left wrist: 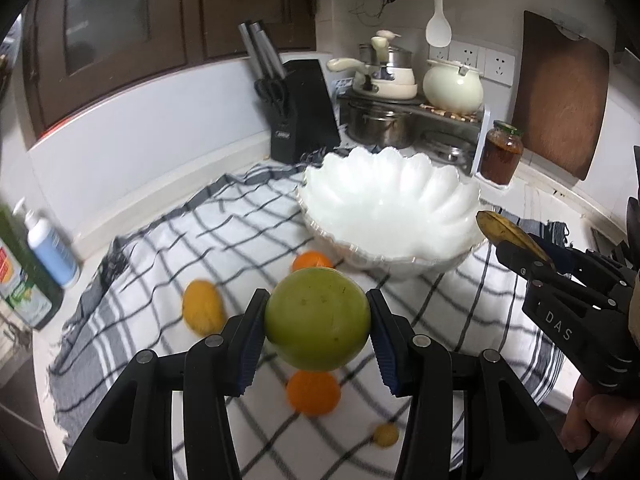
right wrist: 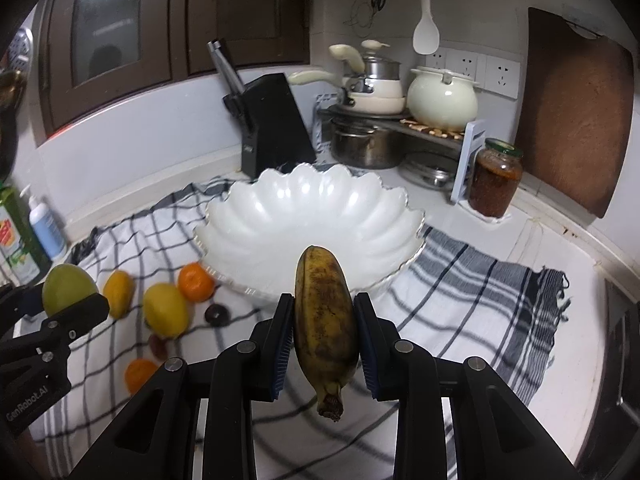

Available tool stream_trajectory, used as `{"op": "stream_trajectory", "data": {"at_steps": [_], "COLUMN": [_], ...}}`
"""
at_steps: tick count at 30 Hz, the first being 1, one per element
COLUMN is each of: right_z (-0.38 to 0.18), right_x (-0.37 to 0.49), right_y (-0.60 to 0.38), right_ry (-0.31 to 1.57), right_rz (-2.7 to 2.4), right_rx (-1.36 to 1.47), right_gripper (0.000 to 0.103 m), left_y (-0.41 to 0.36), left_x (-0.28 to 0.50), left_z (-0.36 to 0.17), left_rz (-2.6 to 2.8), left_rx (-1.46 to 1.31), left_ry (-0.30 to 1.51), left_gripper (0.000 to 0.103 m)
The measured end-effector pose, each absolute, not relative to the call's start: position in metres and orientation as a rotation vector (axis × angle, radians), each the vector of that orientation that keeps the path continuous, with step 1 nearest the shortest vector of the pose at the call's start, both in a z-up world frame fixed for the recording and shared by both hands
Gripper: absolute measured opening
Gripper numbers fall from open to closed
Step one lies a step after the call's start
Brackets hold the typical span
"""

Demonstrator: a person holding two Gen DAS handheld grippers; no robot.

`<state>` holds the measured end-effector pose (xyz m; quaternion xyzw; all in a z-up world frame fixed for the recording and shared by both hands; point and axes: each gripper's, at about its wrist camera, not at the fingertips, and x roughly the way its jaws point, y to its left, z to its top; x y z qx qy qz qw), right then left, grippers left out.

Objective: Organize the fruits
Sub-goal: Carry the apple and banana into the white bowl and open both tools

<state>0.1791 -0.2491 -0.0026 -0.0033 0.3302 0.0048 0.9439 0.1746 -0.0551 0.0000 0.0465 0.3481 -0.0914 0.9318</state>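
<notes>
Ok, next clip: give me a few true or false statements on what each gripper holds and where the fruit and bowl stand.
1. The left gripper is shut on a green fruit. True.
2. The right gripper holds an orange. False: its jaws clamp a brown-spotted banana.
3. The white bowl already has fruit in it. False: it is empty.
4. Several oranges and yellow fruits lie on the checked cloth. True.
5. The jar stands left of the knife block. False: it stands to the right, past the bowl.
</notes>
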Motion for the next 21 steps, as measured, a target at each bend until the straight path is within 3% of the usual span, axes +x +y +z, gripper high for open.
{"op": "stream_trajectory", "data": {"at_steps": [21], "right_z": [0.005], "right_x": [0.301], "right_y": [-0.302], "right_ry": [0.647], "right_rz": [-0.096], "right_rx": [-0.002], "right_gripper": [0.031], "left_y": [-0.117], "left_x": [0.314], "left_z": [-0.002], "left_rz": [-0.273], "left_rx": [0.119], "left_ry": [0.703], "left_gripper": [0.048]}}
